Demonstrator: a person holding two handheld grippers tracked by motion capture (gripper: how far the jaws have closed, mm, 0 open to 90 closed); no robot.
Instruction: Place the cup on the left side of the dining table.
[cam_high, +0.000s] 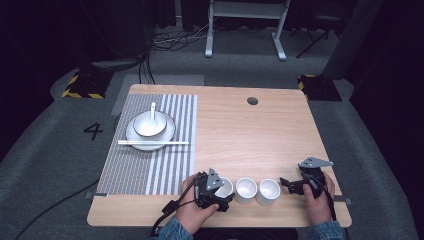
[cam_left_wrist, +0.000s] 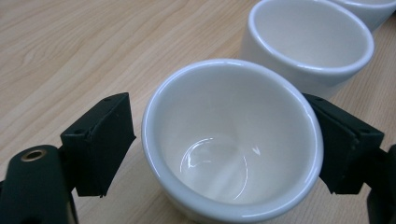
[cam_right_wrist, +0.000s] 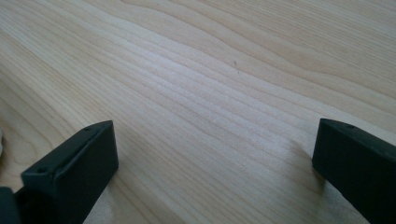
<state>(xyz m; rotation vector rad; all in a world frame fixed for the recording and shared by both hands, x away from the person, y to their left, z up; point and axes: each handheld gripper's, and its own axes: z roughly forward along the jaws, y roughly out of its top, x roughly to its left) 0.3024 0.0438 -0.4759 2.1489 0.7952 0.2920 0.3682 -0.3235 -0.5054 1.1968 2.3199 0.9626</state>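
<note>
Your left gripper (cam_high: 223, 191) sits at the near edge of the table (cam_high: 260, 135), jaws spread wide to either side of the leftmost cup (cam_left_wrist: 232, 140); in the left gripper view there's a clear gap between the left jaw and the cup's wall, while the right jaw lies just against or just beside the rim, too close to tell. The cup: small, white, glazed, no handle showing, thick rounded rim, walls tapering to a narrower bottom; empty inside, with a ring of glare on the base. It stands upright on bare pale wood, first in a row of three matching cups; the middle cup (cam_high: 246, 190) is just beside it, rims near or touching, and the third cup (cam_high: 269, 191) follows on the right. Your right gripper (cam_high: 292, 185) rests well open just to the right of that third cup, holding nothing; in the right gripper view its two black jaws stand far apart over bare wood grain. Farther back on the left, a grey striped placemat (cam_high: 150, 150) carries a white plate (cam_high: 137, 137) with a bowl (cam_high: 149, 125) on it, a white spoon (cam_high: 153, 111) standing in the bowl, and white chopsticks (cam_high: 154, 143) laid across the plate's near edge
</note>
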